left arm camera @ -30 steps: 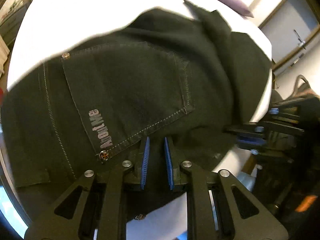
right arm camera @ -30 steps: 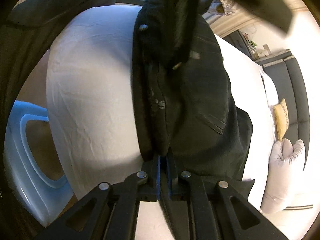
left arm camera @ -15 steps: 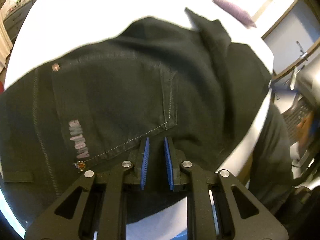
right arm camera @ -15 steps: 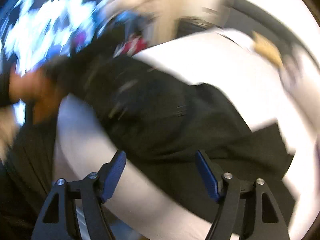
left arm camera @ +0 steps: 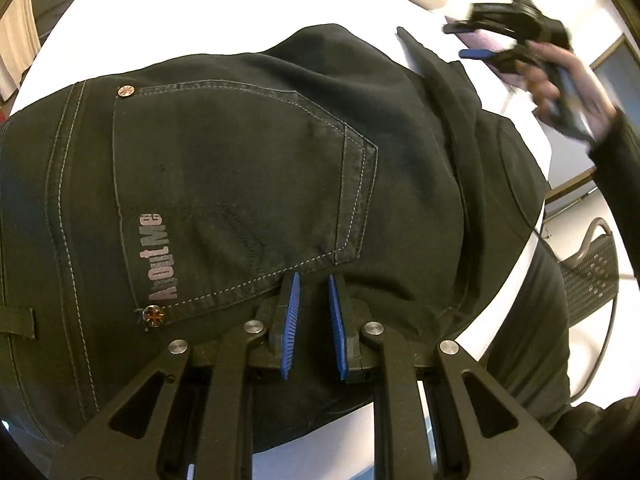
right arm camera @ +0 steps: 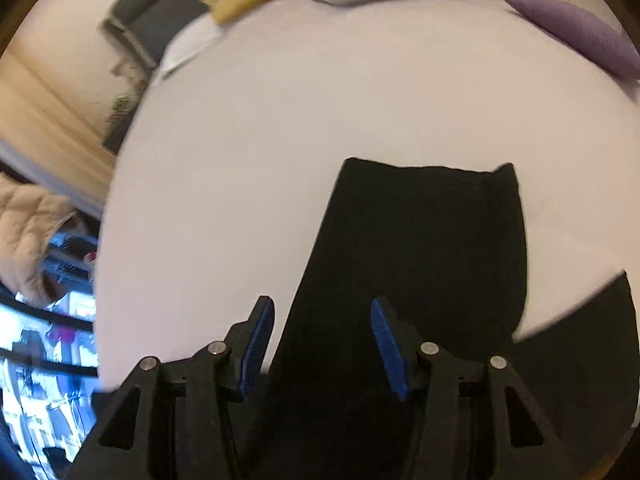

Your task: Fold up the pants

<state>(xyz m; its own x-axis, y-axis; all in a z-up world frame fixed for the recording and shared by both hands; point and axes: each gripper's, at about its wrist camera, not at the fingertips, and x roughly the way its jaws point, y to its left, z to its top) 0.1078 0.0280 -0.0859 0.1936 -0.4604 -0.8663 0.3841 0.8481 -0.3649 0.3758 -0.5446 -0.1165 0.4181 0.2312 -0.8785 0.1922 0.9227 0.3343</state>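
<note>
bed (right arm camera: 320, 120): white, bearing everything; spreads ahead of both sets of fingers. pants (left arm camera: 248, 184): black, laid flat on the bed with the seat up, back pocket (left arm camera: 240, 192) just ahead of the left fingers, legs running on to the hems (right arm camera: 428, 170) well ahead of the right fingers; likely spread so for a lengthwise fold. pocket contents: cannot tell. left gripper (left arm camera: 312, 312): fingers drawn near together, a narrow gap showing, tips on the cloth below the pocket, seemingly pinning it; whether they nip a fold, cannot tell. right gripper (right arm camera: 320, 340): fingers spread and closing, nothing pinched, hovering over a leg. pillow (right arm camera: 576, 36): purple, far ahead of the right fingers.
</note>
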